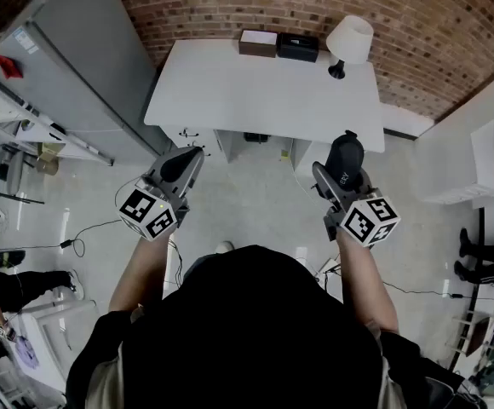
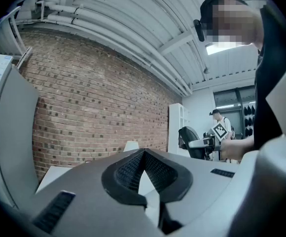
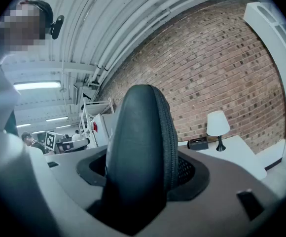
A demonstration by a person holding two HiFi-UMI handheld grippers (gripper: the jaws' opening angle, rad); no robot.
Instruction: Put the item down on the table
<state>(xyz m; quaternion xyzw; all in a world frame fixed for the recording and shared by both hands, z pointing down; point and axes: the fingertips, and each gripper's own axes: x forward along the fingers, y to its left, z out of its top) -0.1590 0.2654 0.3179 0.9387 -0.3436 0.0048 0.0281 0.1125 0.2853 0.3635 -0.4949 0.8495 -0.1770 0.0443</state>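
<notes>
The head camera sits above the person and looks almost straight down, taking in the left tongs, the right tongs, the floor and the white surface against the brick wall. A camera low on the left tongs faces level along them at that wall, catching the right tongs off to its right. The right tongs' camera looks close past a black zipped case to the same wall, surface and lamp, with the left tongs at its left.
</notes>
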